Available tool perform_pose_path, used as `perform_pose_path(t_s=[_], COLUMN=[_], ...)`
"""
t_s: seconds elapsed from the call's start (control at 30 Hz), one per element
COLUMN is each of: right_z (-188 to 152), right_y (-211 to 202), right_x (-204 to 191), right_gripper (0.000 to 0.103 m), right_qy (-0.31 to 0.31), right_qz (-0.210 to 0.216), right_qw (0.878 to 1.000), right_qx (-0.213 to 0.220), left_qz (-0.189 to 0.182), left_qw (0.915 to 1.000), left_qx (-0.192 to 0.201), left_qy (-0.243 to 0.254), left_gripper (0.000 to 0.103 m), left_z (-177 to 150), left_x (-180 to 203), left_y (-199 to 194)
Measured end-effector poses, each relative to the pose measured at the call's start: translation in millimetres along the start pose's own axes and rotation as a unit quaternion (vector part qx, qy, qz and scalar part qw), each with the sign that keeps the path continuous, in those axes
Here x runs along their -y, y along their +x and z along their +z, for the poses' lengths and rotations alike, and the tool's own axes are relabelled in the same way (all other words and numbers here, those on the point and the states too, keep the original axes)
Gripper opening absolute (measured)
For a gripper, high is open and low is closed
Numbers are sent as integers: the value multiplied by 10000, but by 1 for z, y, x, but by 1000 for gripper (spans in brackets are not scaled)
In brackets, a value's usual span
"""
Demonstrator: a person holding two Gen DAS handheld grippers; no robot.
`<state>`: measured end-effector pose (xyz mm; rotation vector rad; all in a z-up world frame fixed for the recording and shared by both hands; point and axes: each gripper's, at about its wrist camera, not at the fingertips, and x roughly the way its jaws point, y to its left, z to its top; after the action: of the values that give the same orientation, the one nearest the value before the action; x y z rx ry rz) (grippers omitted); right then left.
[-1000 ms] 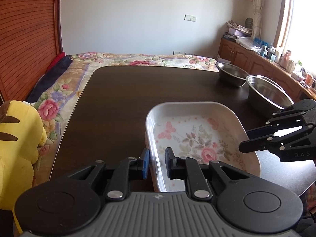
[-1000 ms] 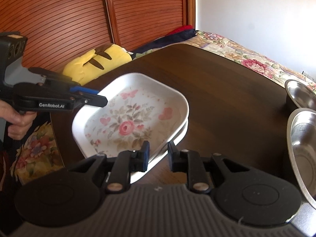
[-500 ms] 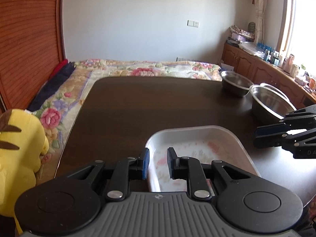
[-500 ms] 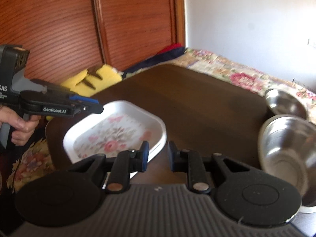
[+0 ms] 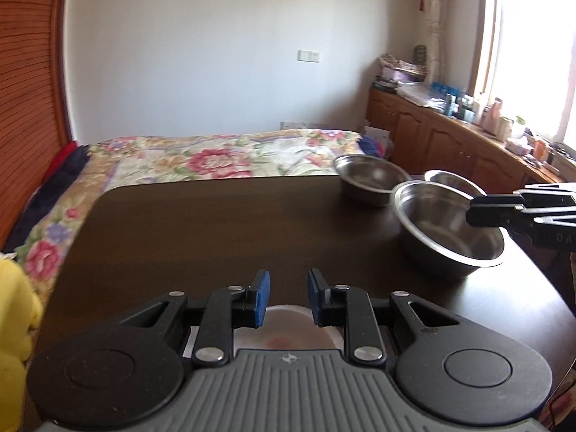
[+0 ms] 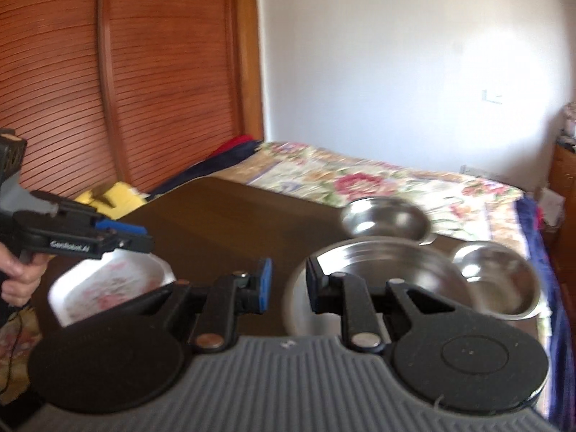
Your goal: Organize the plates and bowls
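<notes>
1. White rectangular floral-print plate (image 6: 108, 284) is mostly hidden in the left wrist view; only a sliver shows under the left gripper (image 5: 286, 297). The right wrist view is motion-blurred, so the print is smeared.
2. Plate sits at the near left corner of the dark brown wooden table (image 5: 216, 223). Its long axis runs from the near edge diagonally toward the table middle; its near end is cut off by the gripper body.
3. Left gripper's blue-padded fingers are spread, nothing between them, held above the plate. A hand (image 6: 16, 277) grips its handle.
4. Right gripper (image 6: 288, 280) is also spread and empty, with its right finger in front of the rim of the large stainless steel bowl (image 6: 378, 270); cannot tell if it touches.
5. Two smaller steel bowls: one (image 6: 385, 219) behind the large bowl, one (image 6: 500, 277) to its right, all on the table's right side.
6. Behind the table: bed with floral quilt (image 5: 223, 158), ribbed wooden headboard panels (image 6: 144, 72), yellow plush toy (image 6: 111, 196), white wall, wooden cabinets (image 5: 450, 140) under a bright window.
</notes>
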<state>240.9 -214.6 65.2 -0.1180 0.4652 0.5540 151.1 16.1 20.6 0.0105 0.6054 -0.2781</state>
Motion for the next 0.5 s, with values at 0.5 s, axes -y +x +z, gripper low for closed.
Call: perform_pose_path(t_s=[0.5], right_z=[-40], right_y=[-12], right_x=[73], right_gripper=[23], right_qy=[734], right_qz=[-875], right_qw=[9927], right_qx=[395], left_qz=[-329], left_qw=[9990], left_qx=[-95], left_qy=[300], left_gripper=[25], left_z=[19], left_x=[69], left_y=[40])
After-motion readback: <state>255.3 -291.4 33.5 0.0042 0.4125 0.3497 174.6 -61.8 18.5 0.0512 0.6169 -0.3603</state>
